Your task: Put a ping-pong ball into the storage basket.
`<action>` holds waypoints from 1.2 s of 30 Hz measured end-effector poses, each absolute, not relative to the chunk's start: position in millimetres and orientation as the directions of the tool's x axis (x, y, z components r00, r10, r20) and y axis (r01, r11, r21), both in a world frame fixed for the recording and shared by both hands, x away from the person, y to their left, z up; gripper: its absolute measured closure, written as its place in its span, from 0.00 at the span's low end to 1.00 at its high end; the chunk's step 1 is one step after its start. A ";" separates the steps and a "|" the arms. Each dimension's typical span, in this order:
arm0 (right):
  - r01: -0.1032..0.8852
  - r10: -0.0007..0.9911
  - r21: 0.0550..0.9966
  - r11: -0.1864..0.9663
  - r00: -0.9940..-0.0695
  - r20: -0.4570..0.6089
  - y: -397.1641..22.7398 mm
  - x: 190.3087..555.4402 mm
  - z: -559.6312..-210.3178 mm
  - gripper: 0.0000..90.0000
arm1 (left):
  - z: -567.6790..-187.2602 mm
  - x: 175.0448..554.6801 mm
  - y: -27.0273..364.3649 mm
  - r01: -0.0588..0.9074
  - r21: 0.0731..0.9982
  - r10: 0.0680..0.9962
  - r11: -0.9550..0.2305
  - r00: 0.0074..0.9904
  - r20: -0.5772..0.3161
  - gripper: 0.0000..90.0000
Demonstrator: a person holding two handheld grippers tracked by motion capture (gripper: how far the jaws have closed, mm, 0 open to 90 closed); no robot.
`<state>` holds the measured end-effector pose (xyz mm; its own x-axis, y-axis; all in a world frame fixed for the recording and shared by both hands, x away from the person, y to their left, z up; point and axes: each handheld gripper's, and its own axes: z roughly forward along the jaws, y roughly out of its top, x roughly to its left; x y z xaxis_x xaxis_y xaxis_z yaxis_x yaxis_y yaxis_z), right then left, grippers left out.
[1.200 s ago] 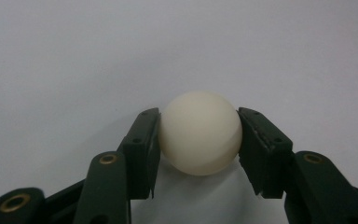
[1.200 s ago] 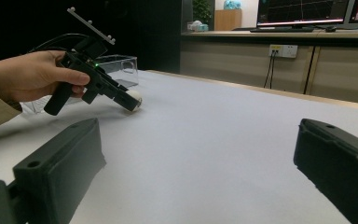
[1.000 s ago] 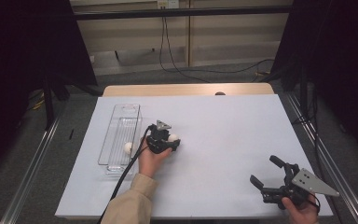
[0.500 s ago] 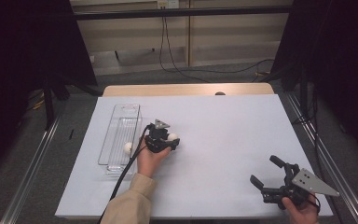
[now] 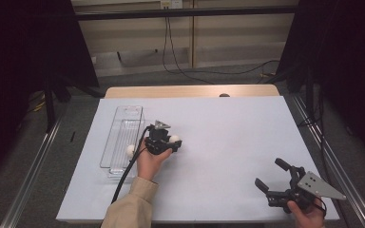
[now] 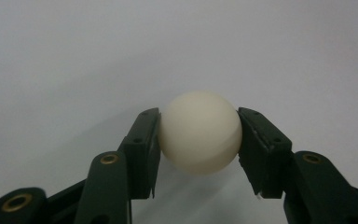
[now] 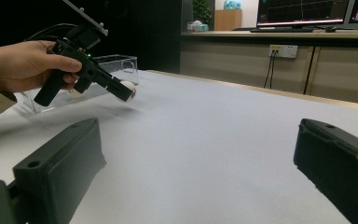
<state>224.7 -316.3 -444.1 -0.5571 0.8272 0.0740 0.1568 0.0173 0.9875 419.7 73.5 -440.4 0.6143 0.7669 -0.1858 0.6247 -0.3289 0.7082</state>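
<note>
Left gripper (image 6: 198,135) was clamped on a white ball (image 6: 199,132), both pads pressed flat against its sides, ball sitting at the jaw tips and held clear of the white table top (image 6: 74,56). In the high view the same left gripper (image 5: 171,142) sat over the table's left-centre, ball (image 5: 174,138) poking out on its right side, cable trailing back along the sleeve (image 5: 128,209).

Just beside it, on its left, was a clear plastic tray (image 5: 123,121), long and narrow, lying lengthwise away from the person. A second white ball (image 5: 130,151) was at the tray's near end; couldn't tell if it was fully inside the wall or resting against it.

Right gripper (image 5: 272,176) was well apart, near the table's front right corner, jaws spread wide with nothing between them. Its own view confirmed: the two black jaws stood far apart over bare table (image 7: 205,154), looking across at the left gripper (image 7: 121,91) and held ball (image 7: 128,89), tray (image 7: 116,63) behind them.
</note>
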 end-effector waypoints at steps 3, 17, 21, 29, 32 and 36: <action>0.157 0.827 0.988 0.017 -0.557 0.074 -316.3 224.7 -444.0 0.01 | -436.0 419.0 76.1 0.623 0.711 0.765 -0.325 0.616 -0.190 0.57; 0.157 0.827 0.988 0.017 -0.557 0.074 -316.3 224.6 -443.9 0.01 | -425.6 416.5 84.4 0.630 0.712 0.764 -0.309 0.610 -0.209 0.57; 0.155 0.827 0.988 0.018 -0.558 0.073 -316.1 224.5 -443.8 0.01 | -422.9 416.0 86.9 0.627 0.715 0.765 -0.308 0.610 -0.206 0.57; 0.156 0.827 0.988 0.017 -0.558 0.074 -315.9 224.5 -443.8 0.01 | -417.1 415.2 93.3 0.624 0.723 0.768 -0.297 0.606 -0.207 0.57; 0.155 0.827 0.988 0.017 -0.558 0.073 -315.8 224.5 -443.7 0.01 | -415.6 414.7 94.9 0.626 0.724 0.773 -0.290 0.599 -0.209 0.57; 0.155 0.826 0.988 0.017 -0.558 0.073 -315.7 224.5 -443.7 0.01 | -413.8 414.5 97.3 0.630 0.726 0.776 -0.276 0.592 -0.218 0.57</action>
<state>224.5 -315.7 -443.7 -0.5582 0.8265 0.0733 0.1549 0.0169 0.9878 414.5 97.3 -413.8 0.5920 0.7758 -0.2184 0.6297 -0.2762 0.7260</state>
